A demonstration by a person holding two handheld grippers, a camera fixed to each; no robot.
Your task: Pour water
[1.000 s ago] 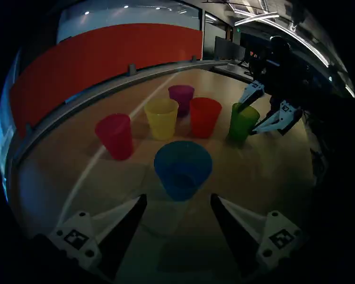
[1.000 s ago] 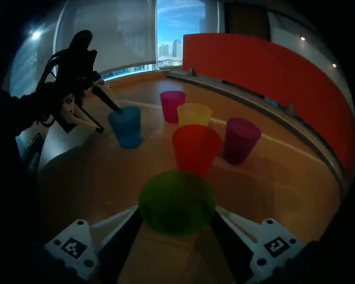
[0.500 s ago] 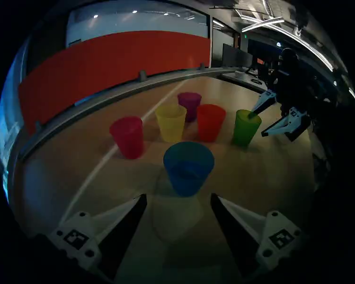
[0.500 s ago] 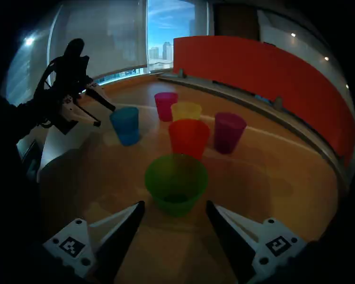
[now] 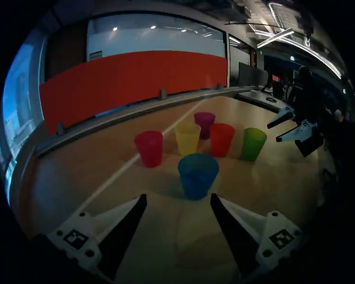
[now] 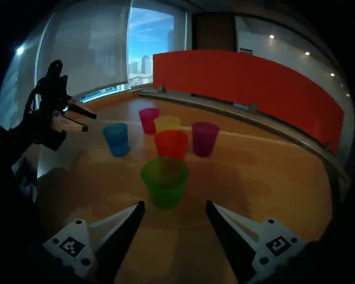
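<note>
While its jaws stood wide apart and empty, the left gripper (image 5: 177,195) faced a translucent blue plastic tumbler (image 5: 198,175) at twelve o'clock on the wooden tabletop (image 5: 106,156), just beyond the jaws and untouched.

In the right gripper view, the right gripper (image 6: 174,203), jaws likewise apart and holding nothing, had a translucent green plastic tumbler (image 6: 164,181) at twelve o'clock, near but clear of it; the blue tumbler sat at ten o'clock.

Either tumbler looked light, thin-walled and slick, likely to flex or slip along its taper, so a gentle grip across mid-wall, below the rim, seemed safest. Any water inside could not be made out.
</note>
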